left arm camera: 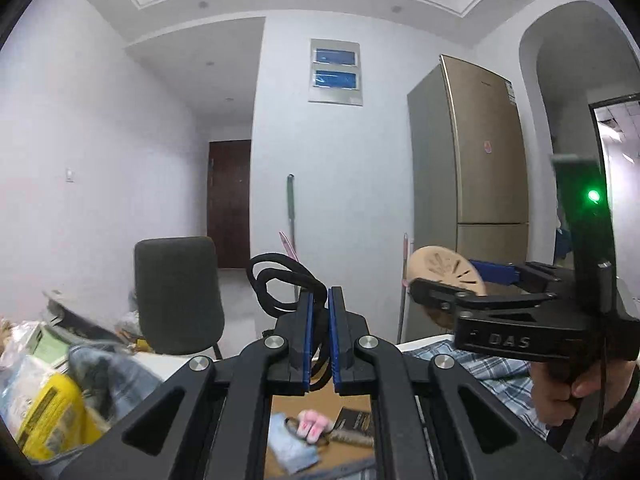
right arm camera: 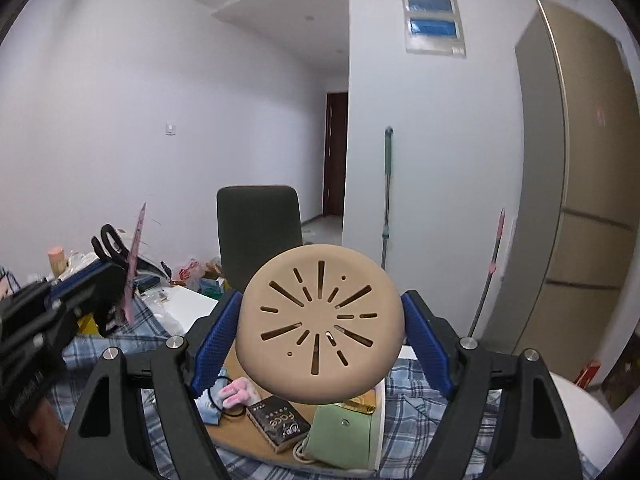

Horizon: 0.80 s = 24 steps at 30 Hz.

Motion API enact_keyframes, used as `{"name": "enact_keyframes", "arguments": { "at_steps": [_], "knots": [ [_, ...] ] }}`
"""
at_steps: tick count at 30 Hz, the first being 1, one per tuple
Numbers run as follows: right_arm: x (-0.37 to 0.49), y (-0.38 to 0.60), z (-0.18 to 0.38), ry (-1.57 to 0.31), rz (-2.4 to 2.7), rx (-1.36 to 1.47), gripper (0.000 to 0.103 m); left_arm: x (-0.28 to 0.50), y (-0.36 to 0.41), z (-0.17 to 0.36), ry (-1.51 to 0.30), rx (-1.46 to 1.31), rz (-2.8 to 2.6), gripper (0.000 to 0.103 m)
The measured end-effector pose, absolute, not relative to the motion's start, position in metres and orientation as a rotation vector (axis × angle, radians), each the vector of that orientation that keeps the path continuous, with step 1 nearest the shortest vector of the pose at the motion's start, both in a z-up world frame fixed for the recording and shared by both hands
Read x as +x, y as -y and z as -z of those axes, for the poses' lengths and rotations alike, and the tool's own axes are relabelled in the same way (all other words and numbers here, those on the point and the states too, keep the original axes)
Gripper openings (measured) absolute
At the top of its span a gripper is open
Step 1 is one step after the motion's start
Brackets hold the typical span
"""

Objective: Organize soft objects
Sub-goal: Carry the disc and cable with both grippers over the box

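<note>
**Two lifted loads, two ways to drop them**

The left gripper (left arm camera: 320,340) is clamped shut on a loop of black cord (left arm camera: 280,284), held up above the cluttered table (right arm camera: 188,304). The free coils could snag on the other tool or slip out if swung. The right gripper (right arm camera: 320,336) squeezes a tan round pad (right arm camera: 320,324) by its rim only, above the brown tray (right arm camera: 248,432). A soft rim may buckle and pop free.
</note>
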State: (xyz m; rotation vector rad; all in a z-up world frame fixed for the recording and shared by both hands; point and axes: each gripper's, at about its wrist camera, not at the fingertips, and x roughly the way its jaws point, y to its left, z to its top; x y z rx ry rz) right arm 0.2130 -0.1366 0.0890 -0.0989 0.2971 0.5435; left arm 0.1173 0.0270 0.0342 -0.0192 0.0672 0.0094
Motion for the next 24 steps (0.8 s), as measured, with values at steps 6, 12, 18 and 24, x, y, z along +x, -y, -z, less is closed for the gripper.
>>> {"name": "enact_keyframes", "arguments": {
  "at_steps": [6, 12, 18, 24],
  "knots": [
    [0.236, 0.133, -0.063, -0.387, -0.539, -0.127, 0.079, 0.163, -0.017, -0.029, -0.085, 0.006, -0.008, 0.008],
    [0.249, 0.124, -0.028, -0.483, -0.555, -0.146, 0.079, 0.189, -0.028, -0.005, -0.120, -0.065, -0.006, 0.008],
    [0.256, 0.116, -0.001, -0.548, -0.582, -0.164, 0.079, 0.198, -0.037, 0.021, -0.173, -0.053, -0.036, 0.008],
    [0.261, 0.113, 0.015, -0.581, -0.591, -0.177, 0.079, 0.201, -0.049, 0.033, -0.195, -0.072, -0.064, 0.008]
  ]
}}
